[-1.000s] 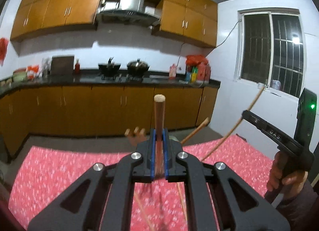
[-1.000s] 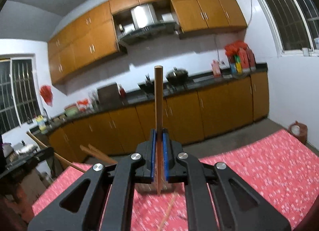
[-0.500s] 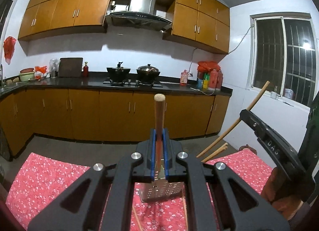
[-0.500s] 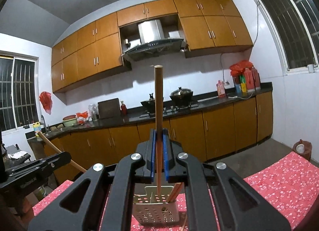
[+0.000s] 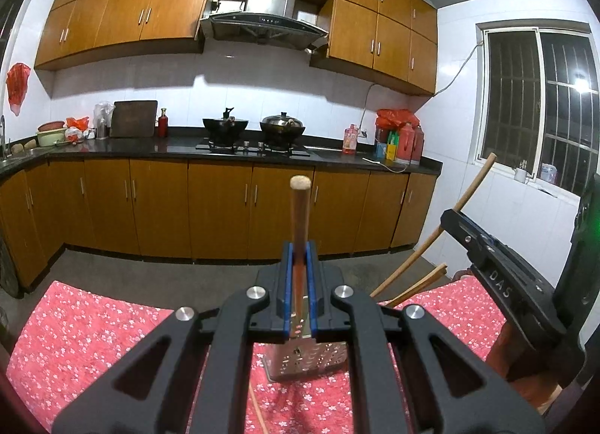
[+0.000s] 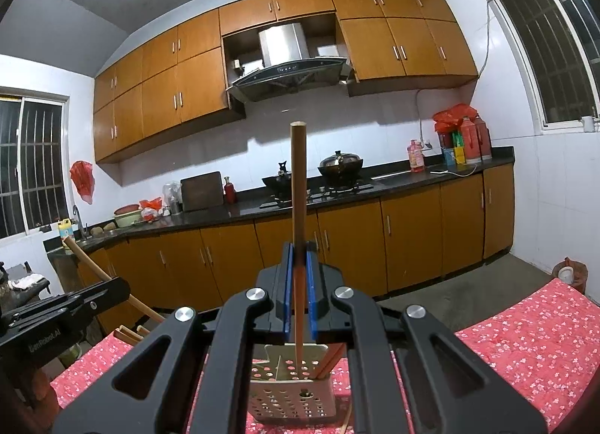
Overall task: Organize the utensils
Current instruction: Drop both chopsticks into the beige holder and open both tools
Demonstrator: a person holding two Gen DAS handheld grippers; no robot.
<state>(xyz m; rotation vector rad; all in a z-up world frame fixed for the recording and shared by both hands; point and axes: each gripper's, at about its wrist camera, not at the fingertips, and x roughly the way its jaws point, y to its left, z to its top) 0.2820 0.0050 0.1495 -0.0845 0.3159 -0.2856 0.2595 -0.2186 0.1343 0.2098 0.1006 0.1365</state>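
My left gripper point(image 5: 299, 259) is shut on an upright wooden stick point(image 5: 300, 209), just above and in front of a perforated metal utensil holder point(image 5: 305, 361) on the red floral cloth. My right gripper point(image 6: 299, 261) is shut on a thin wooden chopstick point(image 6: 298, 186) whose lower end hangs over the holder point(image 6: 292, 392). A few chopsticks point(image 6: 330, 359) lean inside the holder. Each view shows the other gripper at its side, the right gripper point(image 5: 455, 226) and the left gripper point(image 6: 120, 288), both with their sticks slanting up.
The table's red flowered cloth point(image 5: 86, 336) spreads on both sides of the holder. A loose chopstick point(image 5: 257, 411) lies on it near my fingers. Beyond the table edge are bare floor, brown cabinets point(image 5: 221, 209) and a stove with pots. A small pot point(image 6: 570, 273) stands past the table's right corner.
Both grippers moved in toward the utensil holder, which has come into view right below their fingers. The sticks stay gripped the same way.
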